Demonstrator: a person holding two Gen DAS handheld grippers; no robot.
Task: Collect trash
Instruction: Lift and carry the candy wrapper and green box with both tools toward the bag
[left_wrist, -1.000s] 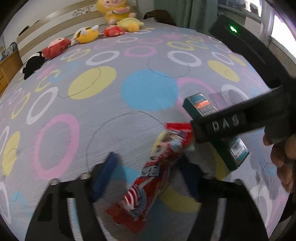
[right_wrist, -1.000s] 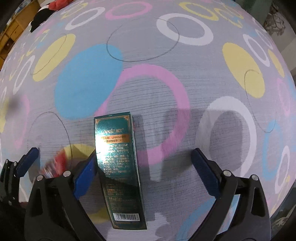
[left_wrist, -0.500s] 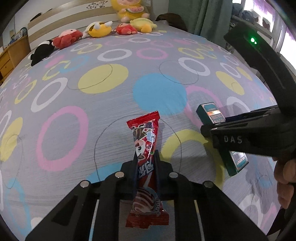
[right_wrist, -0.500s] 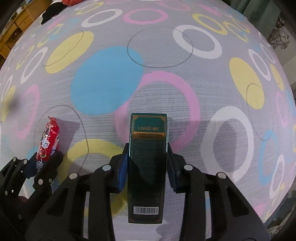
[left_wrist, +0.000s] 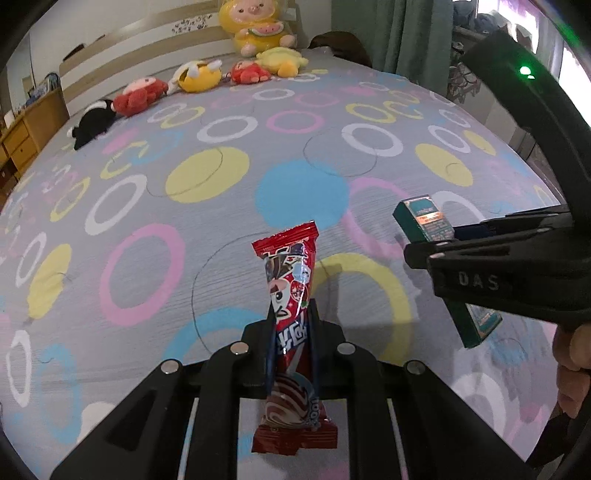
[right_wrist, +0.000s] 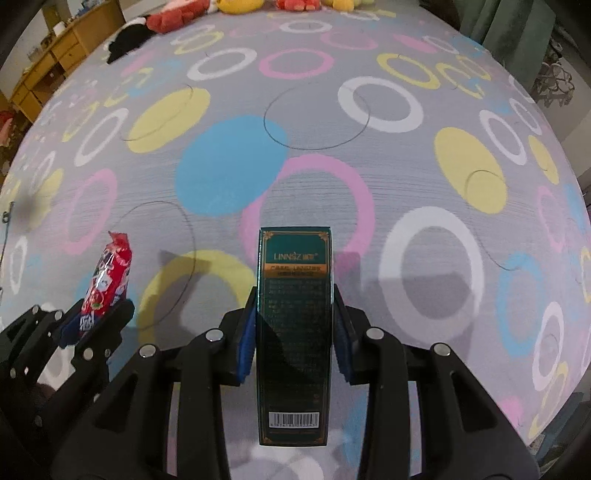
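Circle-patterned bedspread (left_wrist: 147, 206) lies wide and bare ahead of both tools. Left tool (left_wrist: 291, 332) clenches the red snack wrapper (left_wrist: 290, 295); right tool (right_wrist: 295, 328) clamps the green box (right_wrist: 295, 314), both lifted.

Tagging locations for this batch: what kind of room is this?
Most likely a bedroom: a bed with a circle-patterned sheet, plush toys lined along its headboard, and a wooden dresser beside it.
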